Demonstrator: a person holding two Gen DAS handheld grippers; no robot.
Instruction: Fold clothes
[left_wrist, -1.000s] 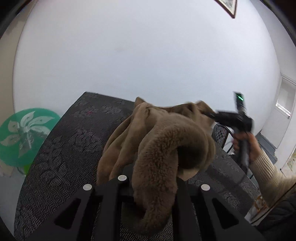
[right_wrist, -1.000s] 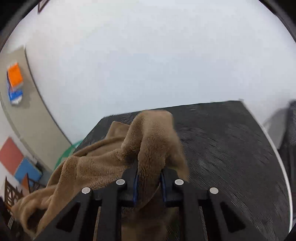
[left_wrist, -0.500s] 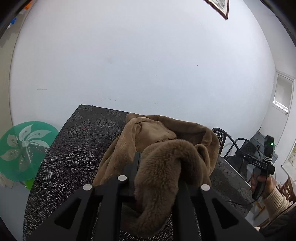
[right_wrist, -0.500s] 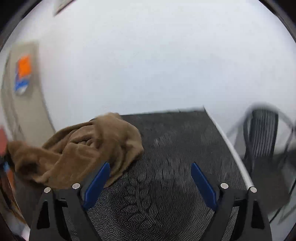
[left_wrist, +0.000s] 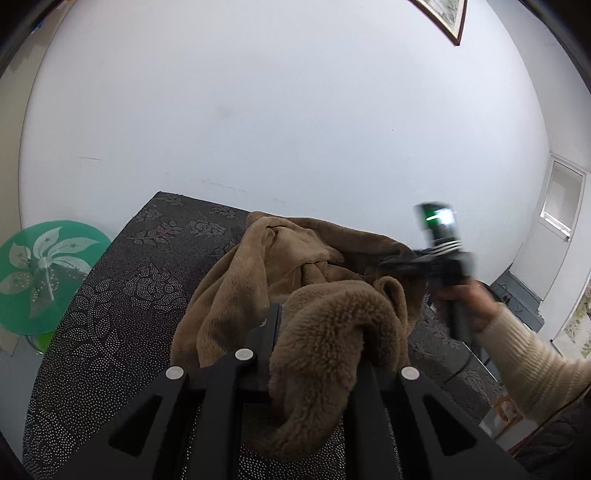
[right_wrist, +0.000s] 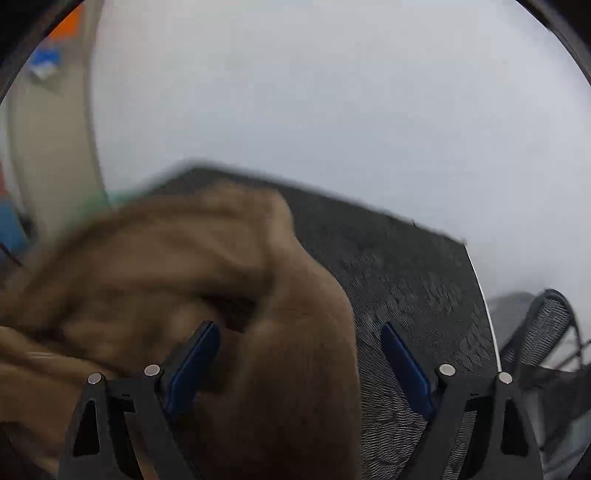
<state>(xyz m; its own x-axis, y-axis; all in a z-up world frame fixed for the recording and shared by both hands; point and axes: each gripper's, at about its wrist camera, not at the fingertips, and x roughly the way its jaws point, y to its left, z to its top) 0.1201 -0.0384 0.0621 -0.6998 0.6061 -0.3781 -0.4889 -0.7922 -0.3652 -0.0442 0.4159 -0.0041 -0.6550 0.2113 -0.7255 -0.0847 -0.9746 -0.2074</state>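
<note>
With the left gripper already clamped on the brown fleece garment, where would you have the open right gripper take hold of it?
Probably the raised fold of the brown fleece garment already lying between the open jaws of the right gripper. Come from the garment's right edge, over the bare dark tablecloth, so both grips sit apart. The left gripper holds a thick roll at the near end.

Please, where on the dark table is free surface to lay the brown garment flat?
Bare table lies left of the brown garment, toward the green disc, and right of it up to the white edge. The middle is crowded by the heap and both grippers.
</note>
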